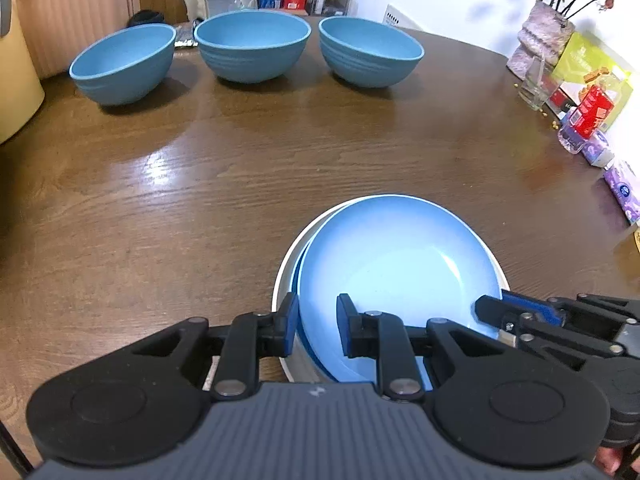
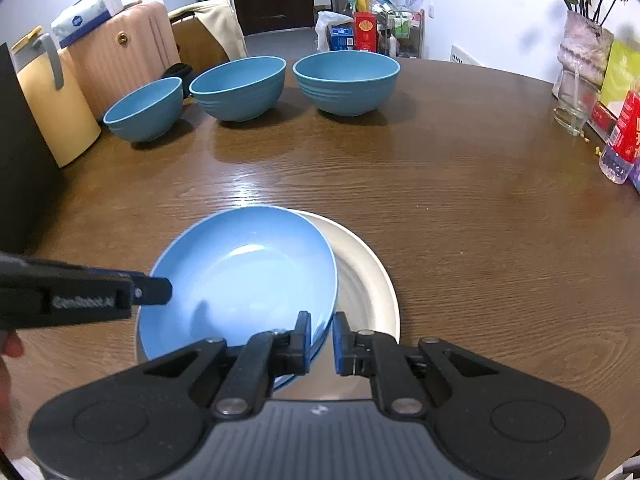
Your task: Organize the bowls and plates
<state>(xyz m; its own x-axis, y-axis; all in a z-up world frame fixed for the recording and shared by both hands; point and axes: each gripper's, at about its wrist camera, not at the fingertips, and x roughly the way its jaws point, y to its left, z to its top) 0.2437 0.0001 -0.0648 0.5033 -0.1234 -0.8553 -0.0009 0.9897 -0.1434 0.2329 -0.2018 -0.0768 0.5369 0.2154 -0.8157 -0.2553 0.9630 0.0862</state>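
The left tongs (image 1: 318, 322) are pinching the left rim of the blue plate (image 1: 396, 256), jaws nearly closed on it. The right tongs (image 2: 321, 340) are gripping the plate's opposite edge just as tightly. The plate is sitting on a white plate (image 2: 368, 280) on the near side of the wooden worktop (image 1: 280, 152). Three blue bowls (image 1: 252, 46) are standing in a row at the far edge. White lettering on the left tongs' side is showing, too blurred to read.

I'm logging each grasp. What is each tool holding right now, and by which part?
Both tools are shut on the blue plate: the left tool on the rim at its left side, the right tool on the rim at its right side.
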